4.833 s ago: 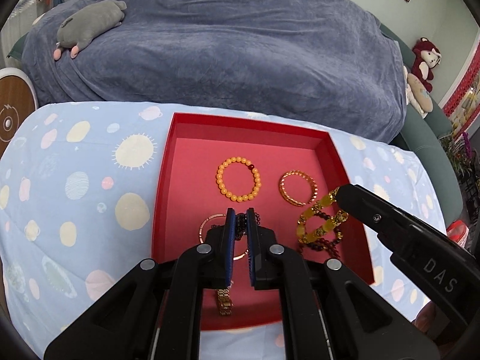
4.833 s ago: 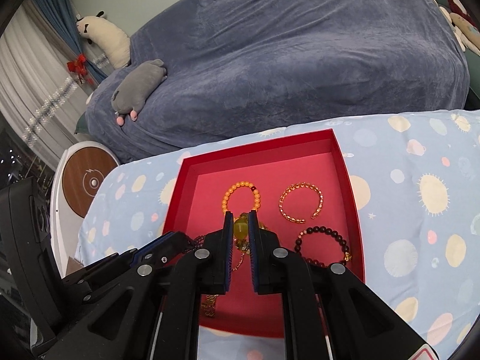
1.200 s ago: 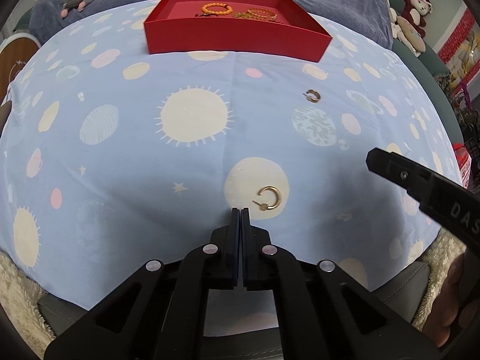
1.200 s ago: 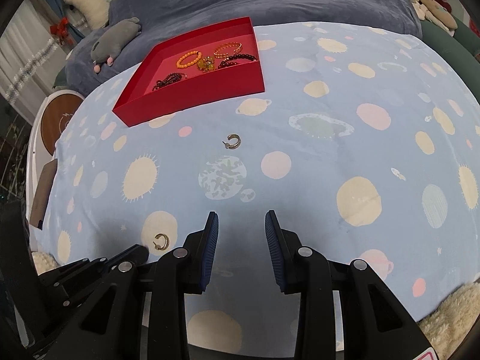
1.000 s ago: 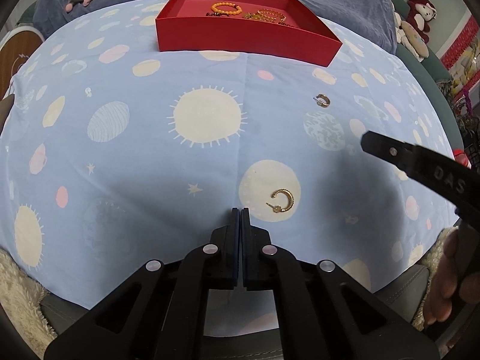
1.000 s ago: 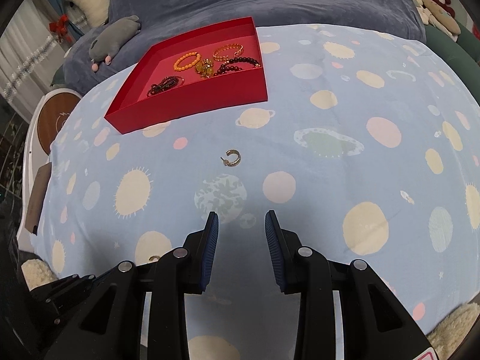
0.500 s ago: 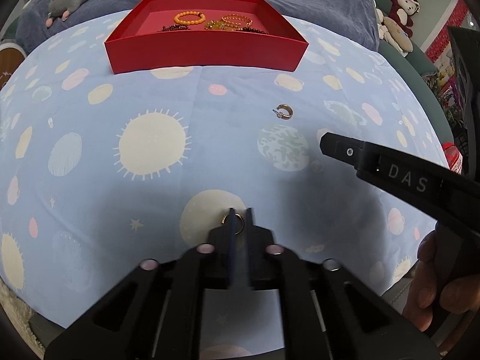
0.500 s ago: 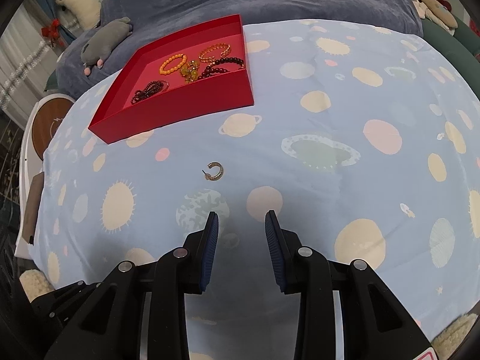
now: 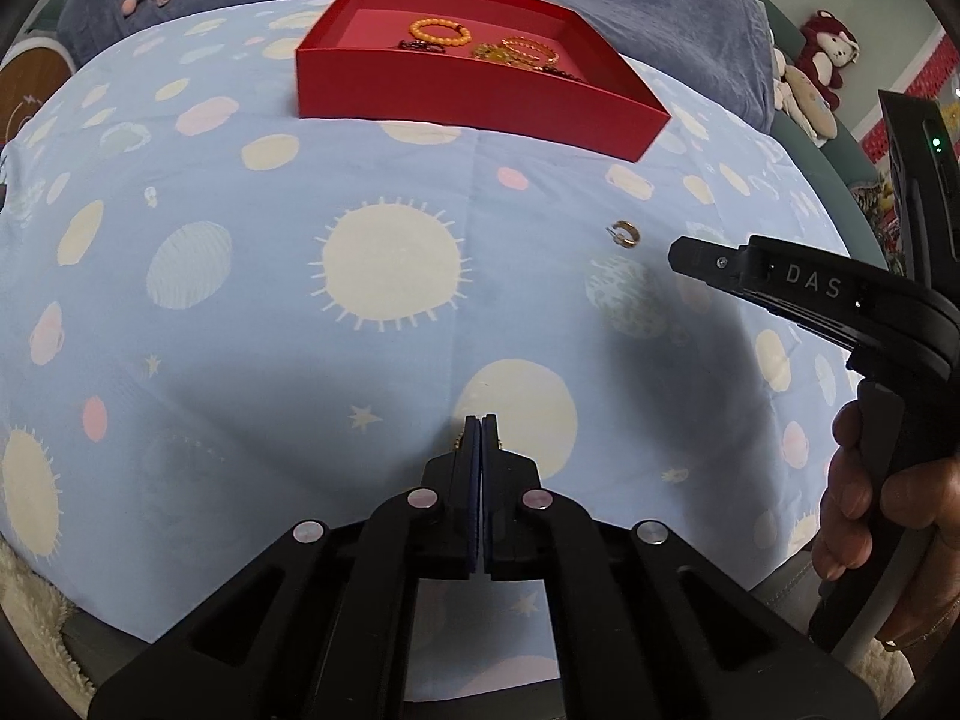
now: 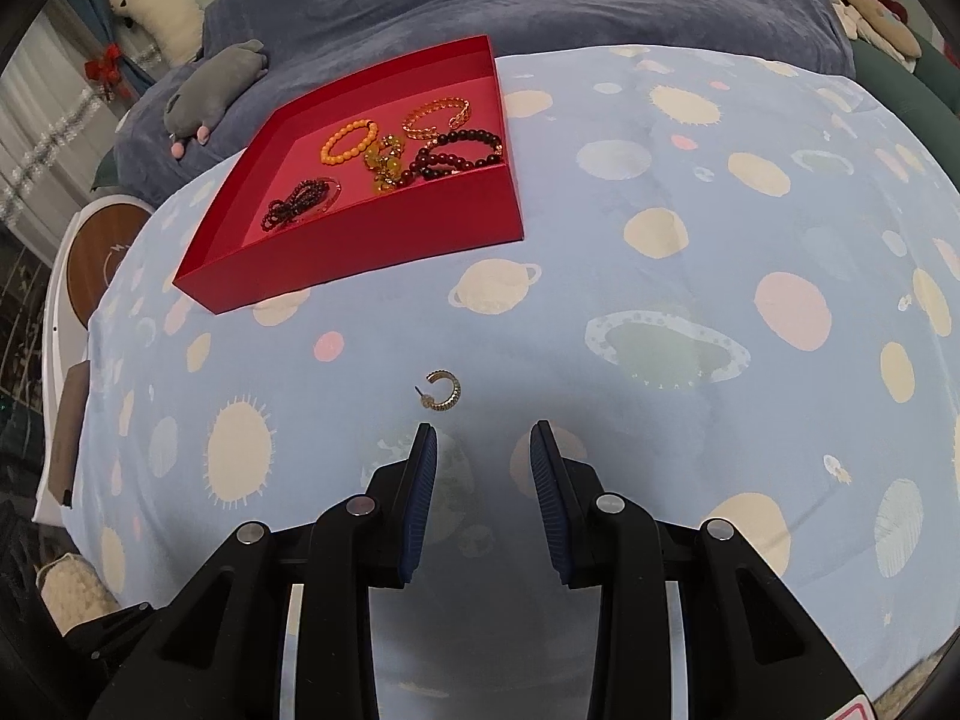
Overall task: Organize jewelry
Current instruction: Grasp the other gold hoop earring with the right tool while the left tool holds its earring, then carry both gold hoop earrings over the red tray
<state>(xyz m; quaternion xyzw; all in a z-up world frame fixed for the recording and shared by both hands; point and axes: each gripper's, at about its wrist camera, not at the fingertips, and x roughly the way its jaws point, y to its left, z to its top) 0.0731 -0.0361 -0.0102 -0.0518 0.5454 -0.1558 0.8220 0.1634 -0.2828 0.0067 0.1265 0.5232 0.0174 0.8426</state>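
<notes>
R view: dark beads point(image 10: 459, 153) (L view hides).

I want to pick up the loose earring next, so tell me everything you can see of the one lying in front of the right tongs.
The earring is a small gold-coloured open hoop, C-shaped, with a ribbed or twisted surface and a thin post at one end. It looks like metal. It lies flat on the blue tablecloth patterned with suns and planets, between the red tray and the right tongs, just beyond their left tip. Nothing touches it but the cloth; the tongs stand open and apart from it.
</notes>
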